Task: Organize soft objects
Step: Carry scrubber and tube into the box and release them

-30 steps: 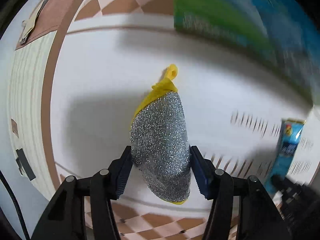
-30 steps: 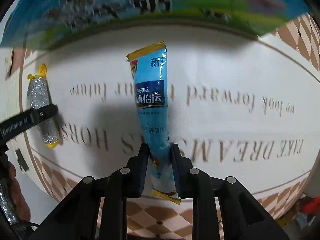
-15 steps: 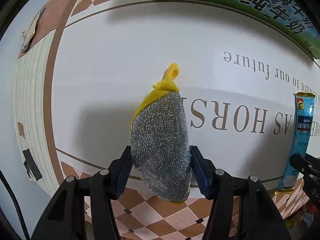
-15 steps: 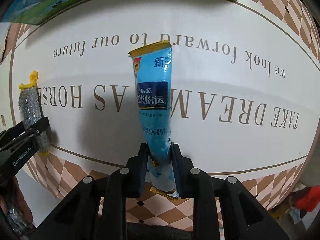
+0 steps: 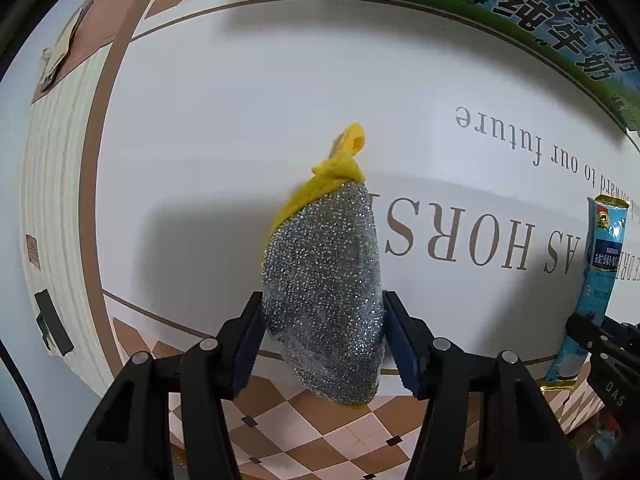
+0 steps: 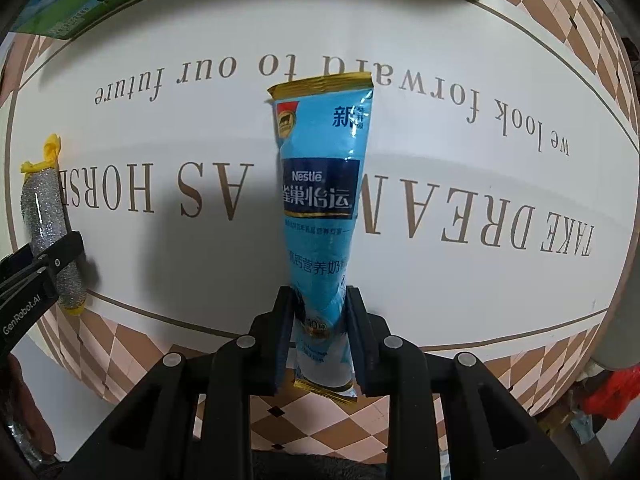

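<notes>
Beneath both tools lay a big white tablecloth (image 6: 460, 160) with gold lettering and a brown-and-cream checkered border, its words upside down to the cameras. Beyond the fingertips, along the far edge of the cloth, ran a green-and-blue milk carton (image 5: 560, 12) printed with Chinese characters. Off to the right gripper's right, past the cloth's edge, something red (image 6: 612, 390) showed, too blurred to name.

The left gripper (image 5: 323, 336) was closed partway, its blue-padded fingers (image 5: 250, 340) pressing either side of a silver glittery scouring sponge (image 5: 324, 292) with a yellow backing and a yellow hanging loop at its far tip. The sponge stuck out forward between the fingers, above the near part of the cloth, its lower end hanging over the checkered border. In the right wrist view the same sponge (image 6: 46, 216) and the left gripper (image 6: 38, 276) sat far off to the left.

The right gripper (image 6: 318, 336) was nearly closed, pinching a light-blue Nestle milk powder sachet (image 6: 320, 200) near its lower end. The sachet pointed straight ahead from the fingers, gold-edged top seal farthest away. From the left wrist view the sachet (image 5: 600, 264) stood at the far right, well apart from the sponge.
</notes>
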A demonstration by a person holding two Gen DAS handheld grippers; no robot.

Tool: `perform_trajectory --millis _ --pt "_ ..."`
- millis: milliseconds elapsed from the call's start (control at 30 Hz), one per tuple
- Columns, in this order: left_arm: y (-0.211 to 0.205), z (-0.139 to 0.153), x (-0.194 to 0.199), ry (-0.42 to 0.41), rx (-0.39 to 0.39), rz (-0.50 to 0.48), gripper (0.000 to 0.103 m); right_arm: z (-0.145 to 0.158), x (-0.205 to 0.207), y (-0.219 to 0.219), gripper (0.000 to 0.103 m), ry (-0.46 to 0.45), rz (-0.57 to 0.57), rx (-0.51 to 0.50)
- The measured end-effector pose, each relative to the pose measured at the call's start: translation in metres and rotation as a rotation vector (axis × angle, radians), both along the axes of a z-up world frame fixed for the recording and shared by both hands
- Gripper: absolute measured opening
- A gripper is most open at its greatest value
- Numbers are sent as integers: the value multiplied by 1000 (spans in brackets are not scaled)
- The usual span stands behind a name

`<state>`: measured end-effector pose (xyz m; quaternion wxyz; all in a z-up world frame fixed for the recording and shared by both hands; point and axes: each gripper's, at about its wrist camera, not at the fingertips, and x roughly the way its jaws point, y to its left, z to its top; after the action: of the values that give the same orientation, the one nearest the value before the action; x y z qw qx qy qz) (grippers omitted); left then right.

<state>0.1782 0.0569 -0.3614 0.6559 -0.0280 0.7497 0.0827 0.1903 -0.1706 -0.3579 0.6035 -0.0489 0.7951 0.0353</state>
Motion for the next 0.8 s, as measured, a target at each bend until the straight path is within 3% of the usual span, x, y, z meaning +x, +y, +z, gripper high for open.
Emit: perform_trajectory --millis 233,433,600,800 --pt "-1 4 3 -2 13 -18 53 1 2 4 28 -6 31 -16" --pt "-17 29 -1 -43 -38 -39 50 11 -2 5 17 -16 29 25" --pt "-44 99 8 -167 -129 -94 50 58 -3 9 17 -74 -12 152" --pt "-58 191 57 -332 -194 -155 50 150 21 5 17 -224 -63 304"
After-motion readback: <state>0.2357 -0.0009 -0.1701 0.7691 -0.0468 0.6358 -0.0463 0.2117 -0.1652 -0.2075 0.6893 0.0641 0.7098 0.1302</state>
